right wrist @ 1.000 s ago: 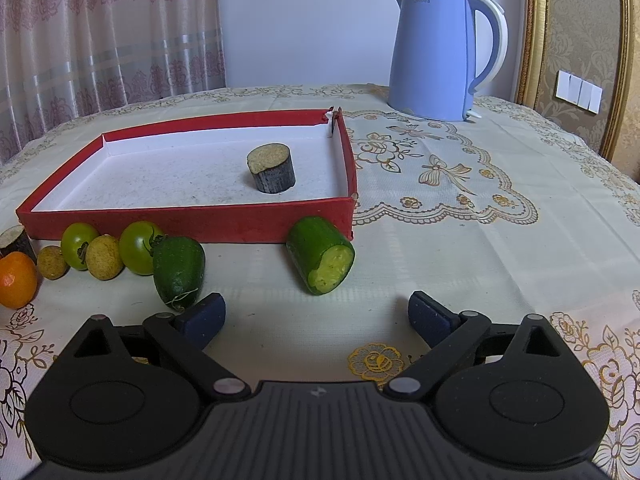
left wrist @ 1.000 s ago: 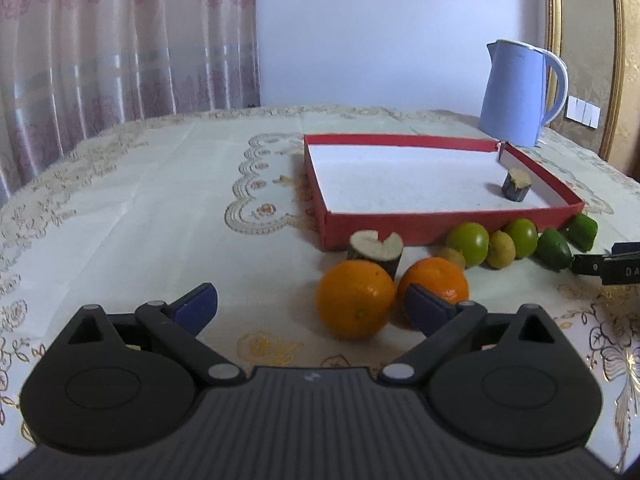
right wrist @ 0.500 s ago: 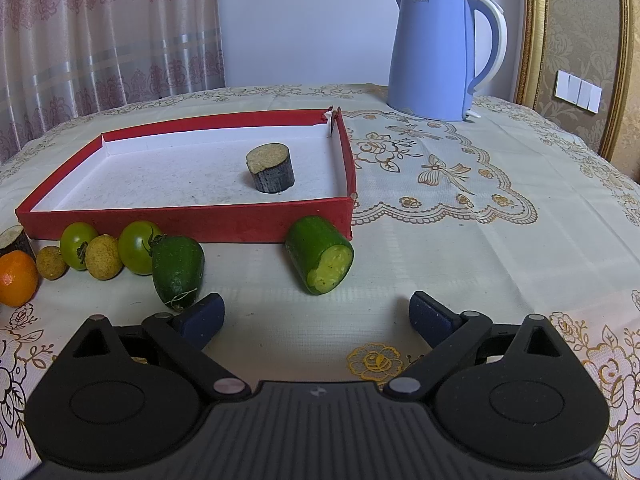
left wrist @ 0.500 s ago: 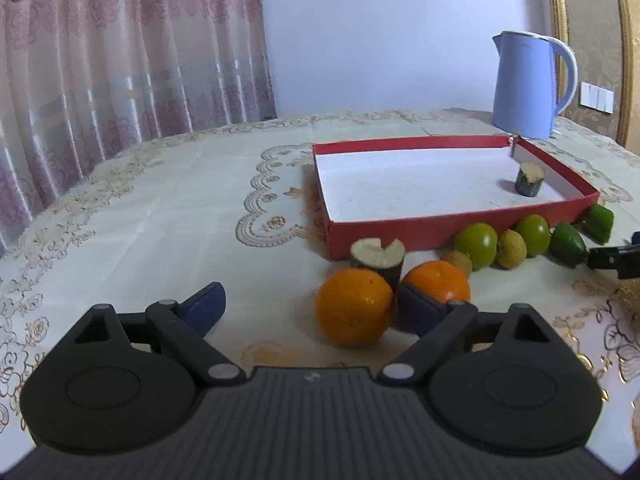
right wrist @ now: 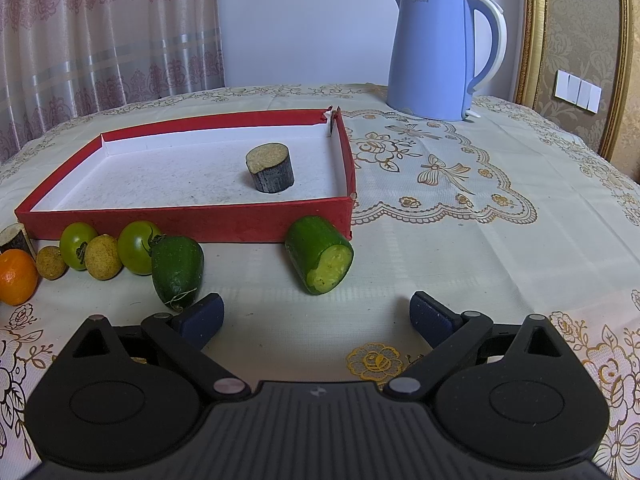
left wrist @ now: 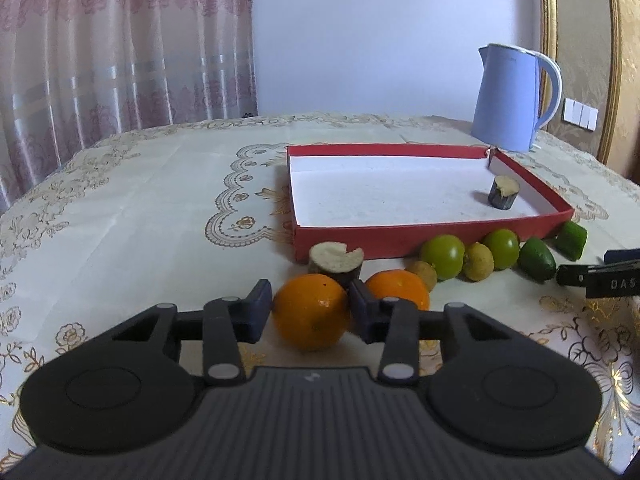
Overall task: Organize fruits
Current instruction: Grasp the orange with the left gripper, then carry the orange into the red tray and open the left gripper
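Note:
My left gripper (left wrist: 310, 308) is shut on an orange (left wrist: 310, 311) that rests on the tablecloth. A second orange (left wrist: 400, 286) lies just right of it, and a dark cut stub (left wrist: 335, 261) just behind. Green tomatoes (left wrist: 443, 256), small yellow fruits (left wrist: 478, 261) and cucumber pieces (left wrist: 538, 259) line the front wall of the red tray (left wrist: 432, 236). One dark stub (left wrist: 503, 193) stands in the tray. My right gripper (right wrist: 316, 314) is open and empty, just short of a cut cucumber piece (right wrist: 320, 254).
A blue kettle (right wrist: 440, 52) stands behind the tray at the right. A curtain hangs behind the table at the left. In the right wrist view another cucumber piece (right wrist: 176, 270) lies by my left fingertip (right wrist: 202, 316).
My left gripper has moved forward and closed its fingers on the near orange. The right gripper has stayed still and open.

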### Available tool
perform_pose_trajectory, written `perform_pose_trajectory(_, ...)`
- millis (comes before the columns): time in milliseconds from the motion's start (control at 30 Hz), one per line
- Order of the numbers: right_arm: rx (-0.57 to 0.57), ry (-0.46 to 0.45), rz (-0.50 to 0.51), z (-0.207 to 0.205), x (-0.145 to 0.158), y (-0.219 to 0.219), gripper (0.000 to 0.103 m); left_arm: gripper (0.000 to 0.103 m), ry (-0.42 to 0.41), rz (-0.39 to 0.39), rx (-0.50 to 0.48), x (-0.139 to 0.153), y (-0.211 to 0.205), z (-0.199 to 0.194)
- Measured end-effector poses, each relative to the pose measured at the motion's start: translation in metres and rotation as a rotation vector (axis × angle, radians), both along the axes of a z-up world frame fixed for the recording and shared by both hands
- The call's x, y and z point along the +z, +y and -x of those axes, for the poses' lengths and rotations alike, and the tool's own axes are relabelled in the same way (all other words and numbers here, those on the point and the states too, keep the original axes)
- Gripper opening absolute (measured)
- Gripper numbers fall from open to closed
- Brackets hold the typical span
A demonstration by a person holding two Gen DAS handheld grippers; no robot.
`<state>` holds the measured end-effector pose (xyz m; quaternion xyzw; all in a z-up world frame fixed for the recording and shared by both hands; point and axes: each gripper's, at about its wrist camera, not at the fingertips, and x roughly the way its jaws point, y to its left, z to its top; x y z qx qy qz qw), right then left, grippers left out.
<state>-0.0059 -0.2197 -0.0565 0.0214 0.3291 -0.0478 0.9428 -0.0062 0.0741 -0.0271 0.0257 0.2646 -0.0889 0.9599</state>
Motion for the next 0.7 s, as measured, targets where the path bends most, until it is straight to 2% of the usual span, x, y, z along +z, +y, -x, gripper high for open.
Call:
perform_pose_trajectory(200,0.0,0.0,0.0,0.0,0.0,0.0,0.1,0.039,-0.027,0.013,0.033,0.009,0.003,0.003)
perform_pose_trajectory(367,0.0,0.0,0.0,0.0,0.0,0.0,0.1,0.039,-0.061,0.002,0.017,0.023,0.0,0.002)
perform_pose_trajectory(700,0.0,0.001,0.0,0.0,0.0,0.0,0.1,0.039,-0.114,-0.016,-0.061,0.049,-0.04,-0.042)
